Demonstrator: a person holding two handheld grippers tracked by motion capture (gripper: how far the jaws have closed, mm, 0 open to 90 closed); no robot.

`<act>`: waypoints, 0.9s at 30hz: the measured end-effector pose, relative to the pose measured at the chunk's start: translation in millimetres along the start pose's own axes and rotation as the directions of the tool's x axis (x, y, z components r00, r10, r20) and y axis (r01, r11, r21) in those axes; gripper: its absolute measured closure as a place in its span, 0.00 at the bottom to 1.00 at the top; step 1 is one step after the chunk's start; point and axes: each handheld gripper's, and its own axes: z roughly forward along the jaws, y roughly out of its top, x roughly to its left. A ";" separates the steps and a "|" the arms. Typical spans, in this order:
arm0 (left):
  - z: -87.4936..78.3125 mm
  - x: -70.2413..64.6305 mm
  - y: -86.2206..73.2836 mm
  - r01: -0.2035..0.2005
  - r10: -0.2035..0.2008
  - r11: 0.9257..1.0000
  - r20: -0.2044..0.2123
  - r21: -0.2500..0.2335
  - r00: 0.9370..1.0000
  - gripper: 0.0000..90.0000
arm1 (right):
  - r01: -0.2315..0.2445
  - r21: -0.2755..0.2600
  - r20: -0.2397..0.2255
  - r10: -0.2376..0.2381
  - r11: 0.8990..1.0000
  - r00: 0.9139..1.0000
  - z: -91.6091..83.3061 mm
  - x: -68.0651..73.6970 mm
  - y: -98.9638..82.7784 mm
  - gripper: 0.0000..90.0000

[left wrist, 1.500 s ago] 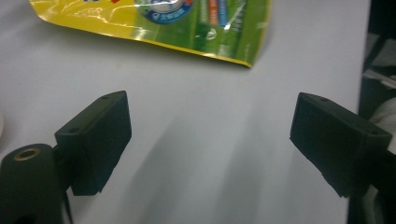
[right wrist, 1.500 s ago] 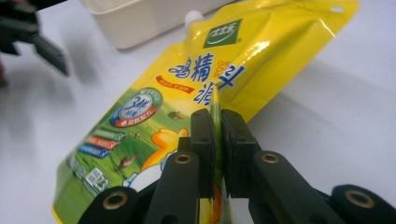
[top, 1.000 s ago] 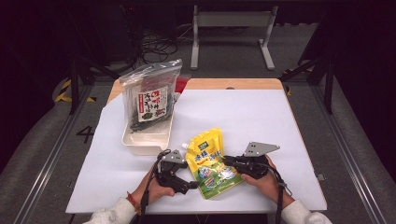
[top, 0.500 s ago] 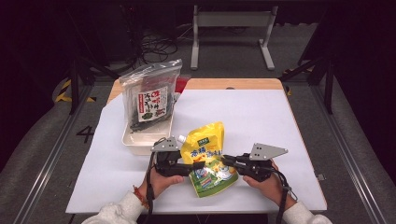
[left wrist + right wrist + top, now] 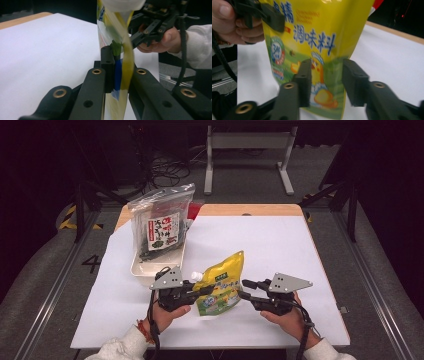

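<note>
The yellow seasoning pouch (image 5: 221, 285), a spouted stand-up bag with a white cap (image 5: 196, 276), hangs just above the white worktop (image 5: 280, 240) between the two tools, near the front edge. The left tool (image 5: 202, 291) is clenched on the pouch's edge just under the cap; the left gripper view shows its black pads pinching the flattened film (image 5: 119, 72) tight. The right tool (image 5: 244, 290) has just been opening: in the right gripper view its pads (image 5: 304, 77) stand either side of the printed face (image 5: 317, 37) with daylight between them and the film, so it has let go and the left tool alone carries the pouch.

The pouch looks soft and slick, its glossy film bending freely, and the filled lower part bulges, so the weight likely sits low and will swing below a top grip. The firm seam beside the spout seems the safest hold; the smooth belly would probably slide or crease under the pads.

Behind, a packet of dried seaweed (image 5: 161, 227) stands leaning in a white tray (image 5: 142, 269), well apart from the pouch.
</note>
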 end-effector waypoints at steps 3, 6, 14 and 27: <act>-4.7 -2.6 3.8 -0.033 0.033 0.999 -0.012 0.015 0.999 0.96 | 0.011 0.030 0.030 -0.012 0.999 0.999 -8.1 0.8 -1.0 0.50; -8.7 -3.1 5.9 -0.059 0.060 0.998 -0.017 0.021 0.998 0.96 | 0.038 0.077 0.088 -0.044 0.996 0.995 -18.5 0.7 -4.4 0.44; -22.0 3.2 11.7 -0.073 0.073 0.997 -0.034 -0.005 0.997 0.96 | 0.029 0.197 0.190 -0.068 0.980 0.979 -34.9 -5.6 -24.6 0.32; -50.4 5.6 18.0 -0.129 0.127 0.991 -0.069 -0.027 0.990 0.96 | -0.020 0.233 0.206 -0.029 0.972 0.978 -40.0 -9.7 -37.5 0.28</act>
